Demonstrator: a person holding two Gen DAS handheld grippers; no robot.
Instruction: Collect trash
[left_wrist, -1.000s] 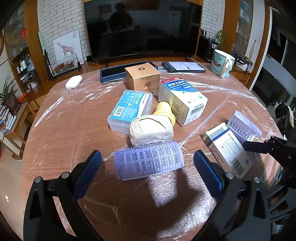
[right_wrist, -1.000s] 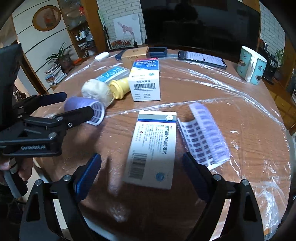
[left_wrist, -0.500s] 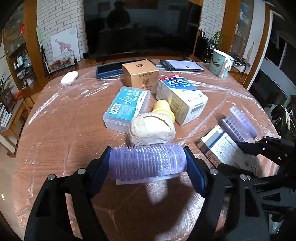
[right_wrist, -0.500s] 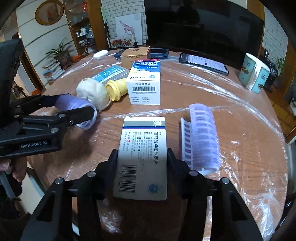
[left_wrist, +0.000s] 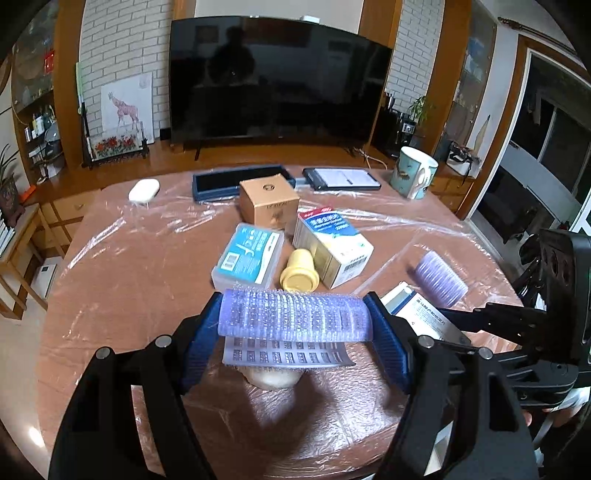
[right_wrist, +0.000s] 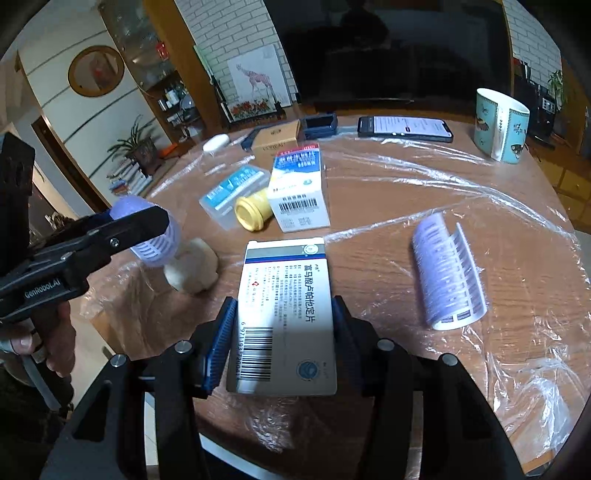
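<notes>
Left wrist view: I look along my left gripper (left_wrist: 295, 325) over a round wooden table (left_wrist: 110, 266) under clear plastic film.
My left gripper: its 2 blue pads pinch a purple hair roller (left_wrist: 294, 318) by its ends, holding it crosswise and lifted off the table, with a loose flap hanging below it.
Under the roller: a pale crumpled wad (left_wrist: 275, 377) shows just beneath the flap, on the table.
Middle of the table: a clear floss-pick case with a blue label (left_wrist: 249, 255), a yellow cap (left_wrist: 299, 275) and a blue and white medicine box (left_wrist: 332, 245) lie close together; a tan carton (left_wrist: 269, 202) stands behind them.
Far edge: a white oval case (left_wrist: 144, 189), a dark tray (left_wrist: 240, 181), a phone (left_wrist: 341, 179) and a mug (left_wrist: 415, 176).
Right side: a second purple roller (left_wrist: 439, 277) lies on the film, near my right gripper's black frame; the box in it shows only partly.

Right wrist view: my right gripper (right_wrist: 284, 347) is at the near table edge.
My right gripper: its 2 pads squeeze the long sides of a white pill box with a barcode (right_wrist: 284, 314); I cannot tell if it is clear of the table.
To its right: the second roller (right_wrist: 447, 269) lies apart from the box, its sheet partly unrolled.
To its left: my left gripper (right_wrist: 122, 236) holds its roller (right_wrist: 155, 236) above the pale wad (right_wrist: 192, 269).
Behind: the yellow cap (right_wrist: 253, 212) touches the medicine box (right_wrist: 299, 188); the mug (right_wrist: 500, 125) stands at the far right.
</notes>
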